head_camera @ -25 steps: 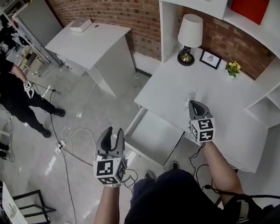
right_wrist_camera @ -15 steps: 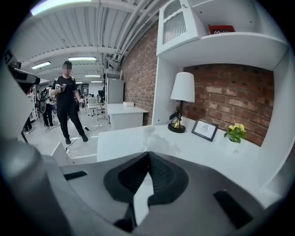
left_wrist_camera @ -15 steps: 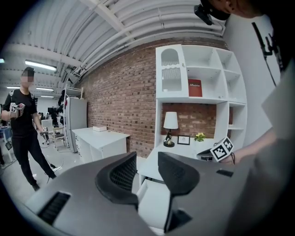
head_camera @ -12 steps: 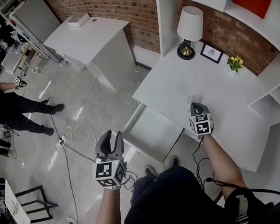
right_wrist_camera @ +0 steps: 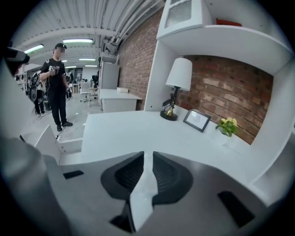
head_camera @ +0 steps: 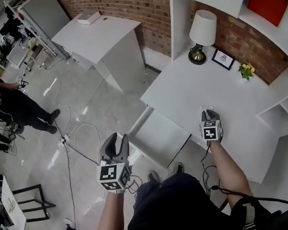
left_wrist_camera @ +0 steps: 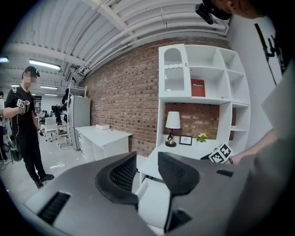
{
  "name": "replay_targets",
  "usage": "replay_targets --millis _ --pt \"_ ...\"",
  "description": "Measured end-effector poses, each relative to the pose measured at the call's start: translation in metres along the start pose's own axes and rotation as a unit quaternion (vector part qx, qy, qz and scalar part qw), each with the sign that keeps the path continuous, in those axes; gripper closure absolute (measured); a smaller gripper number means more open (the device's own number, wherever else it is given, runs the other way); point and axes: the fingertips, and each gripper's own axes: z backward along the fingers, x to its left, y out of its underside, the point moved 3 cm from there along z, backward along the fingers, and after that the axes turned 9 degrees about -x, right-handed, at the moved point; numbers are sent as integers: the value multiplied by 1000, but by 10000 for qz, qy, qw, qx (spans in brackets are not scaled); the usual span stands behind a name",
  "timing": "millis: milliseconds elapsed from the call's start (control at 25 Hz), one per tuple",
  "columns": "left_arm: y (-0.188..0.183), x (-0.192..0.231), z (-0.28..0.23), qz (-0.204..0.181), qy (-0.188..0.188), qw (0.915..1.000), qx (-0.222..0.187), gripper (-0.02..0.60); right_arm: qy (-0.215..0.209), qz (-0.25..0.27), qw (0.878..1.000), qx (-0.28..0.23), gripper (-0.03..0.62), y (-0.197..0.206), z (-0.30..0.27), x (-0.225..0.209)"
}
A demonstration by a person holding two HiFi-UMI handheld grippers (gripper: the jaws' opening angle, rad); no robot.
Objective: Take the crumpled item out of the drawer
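My right gripper (head_camera: 210,113) hovers low over the white desk (head_camera: 182,91), near its front edge. Its jaws are opening, and a crumpled white piece of paper (right_wrist_camera: 144,193) still lies in the narrow gap between the pads (right_wrist_camera: 168,173). Left of it the white drawer (head_camera: 158,138) stands pulled out from under the desk, and its inside looks bare. My left gripper (head_camera: 115,137) hangs over the floor just left of the drawer, open with nothing between its fingers (left_wrist_camera: 120,173). The left gripper view shows the drawer (left_wrist_camera: 152,203) past those fingers.
A white lamp (head_camera: 202,33), a small picture frame (head_camera: 223,59) and a yellow flower pot (head_camera: 246,70) stand at the back of the desk. Shelves rise behind it. A white cabinet (head_camera: 103,38) is at the far left, with cables (head_camera: 69,142) and people (head_camera: 9,105) on the floor.
My right gripper has slid a little toward the desk's front edge. The left gripper has hardly moved. A person at the left has walked further off.
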Motion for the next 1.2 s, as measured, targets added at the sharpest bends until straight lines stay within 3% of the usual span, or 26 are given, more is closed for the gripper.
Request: replay_targets --millis 160,320,440,640,880,1200 --pt "-6 8 5 38 -94 9999 -80 440 128 -274 9972 -686 544 -41 18 -9" --pt "-20 18 5 -36 -182 9995 -272 440 -183 -860 9861 -1411 592 -106 49 1" --pt "-36 29 4 -23 -317 9982 -503 440 -607 -1012 9679 -2218 594 -171 87 19" --pt "-77 36 11 -50 -413 9941 -998 440 -1063 -635 9320 -3406 594 -253 170 57" --pt "-112 34 27 -213 -381 9890 -1412 440 -1297 -350 9190 -3707 594 -277 207 86" --pt "-109 32 38 -165 -329 9895 -1400 442 -1306 63 9097 -3942 594 -293 231 97"
